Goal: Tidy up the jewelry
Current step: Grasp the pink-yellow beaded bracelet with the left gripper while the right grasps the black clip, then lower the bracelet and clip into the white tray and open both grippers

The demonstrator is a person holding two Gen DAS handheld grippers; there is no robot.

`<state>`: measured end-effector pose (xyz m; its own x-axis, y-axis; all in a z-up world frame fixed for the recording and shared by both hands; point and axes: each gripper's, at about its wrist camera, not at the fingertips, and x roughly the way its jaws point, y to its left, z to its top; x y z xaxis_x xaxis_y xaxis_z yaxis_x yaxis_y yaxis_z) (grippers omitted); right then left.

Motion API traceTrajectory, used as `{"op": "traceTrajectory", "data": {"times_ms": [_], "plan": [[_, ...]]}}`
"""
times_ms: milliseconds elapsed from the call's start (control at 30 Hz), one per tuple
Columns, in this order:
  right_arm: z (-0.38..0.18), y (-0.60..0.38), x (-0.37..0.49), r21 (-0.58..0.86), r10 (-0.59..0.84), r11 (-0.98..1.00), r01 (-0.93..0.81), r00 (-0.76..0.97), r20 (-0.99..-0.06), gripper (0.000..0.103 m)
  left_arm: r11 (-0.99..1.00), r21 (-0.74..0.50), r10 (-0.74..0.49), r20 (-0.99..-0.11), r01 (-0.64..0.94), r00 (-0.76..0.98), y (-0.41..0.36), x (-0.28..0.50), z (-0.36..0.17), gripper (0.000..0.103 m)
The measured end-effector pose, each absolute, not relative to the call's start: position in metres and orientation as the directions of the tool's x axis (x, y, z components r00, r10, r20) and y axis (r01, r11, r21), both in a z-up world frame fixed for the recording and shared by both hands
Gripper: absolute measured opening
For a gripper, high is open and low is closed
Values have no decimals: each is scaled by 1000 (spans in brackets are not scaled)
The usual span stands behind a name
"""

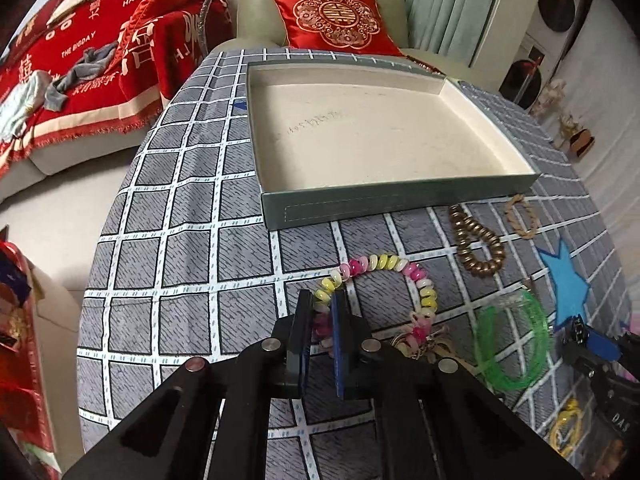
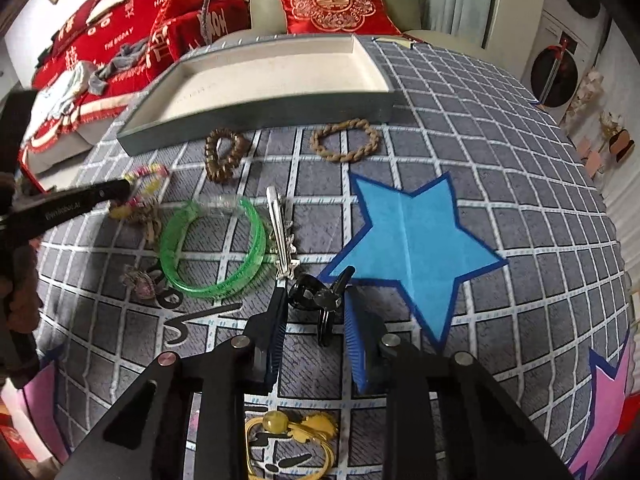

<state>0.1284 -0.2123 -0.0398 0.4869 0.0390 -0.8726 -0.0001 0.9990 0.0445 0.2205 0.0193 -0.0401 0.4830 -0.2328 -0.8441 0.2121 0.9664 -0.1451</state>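
Left claw point(image 1: 322, 312) is clenched on the pink-and-yellow beaded bracelet point(image 1: 384, 264), its two fingers pinching the bead strand at the loop's 8 o'clock edge while the rest of the loop lies on the checked worktop point(image 1: 180, 240). Right claw point(image 2: 316, 320) is released, fingers apart on either side of a black hair claw clip point(image 2: 320, 300) that sits on the cloth between them, not yet gripped.

From the pinched bracelet, the grey cardboard tray point(image 1: 400, 204) stands at 12 o'clock with nothing in it. A brown beaded bracelet point(image 1: 478, 248) and a tan braided bracelet point(image 1: 522, 216) lie at 2 o'clock near the tray's front wall; a green translucent bangle point(image 1: 512, 344) lies at 4 o'clock. In the right wrist view a silver hair clip point(image 2: 280, 236) rests just beside the bangle, and a yellow hair tie point(image 2: 296, 432) lies under the claw's frame.

To do the lift well, I would raise the bracelet straight up until the whole loop hangs free, since tangled pieces near its lower end may snag. Carry it over the front wall, then let go low over the tray floor.
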Motion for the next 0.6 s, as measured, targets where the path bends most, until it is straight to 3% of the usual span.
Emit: {"op": "traceTrajectory", "data": {"times_ms": [400, 600], "plan": [[23, -226, 169, 149, 145, 988, -38, 558, -817, 30, 936, -258, -350, -754, 238, 556, 26, 232, 29, 23], [47, -223, 230, 180, 194, 980, -82, 575, -795, 30, 942, -228, -333, -722, 246, 607, 11, 271, 56, 23]]}}
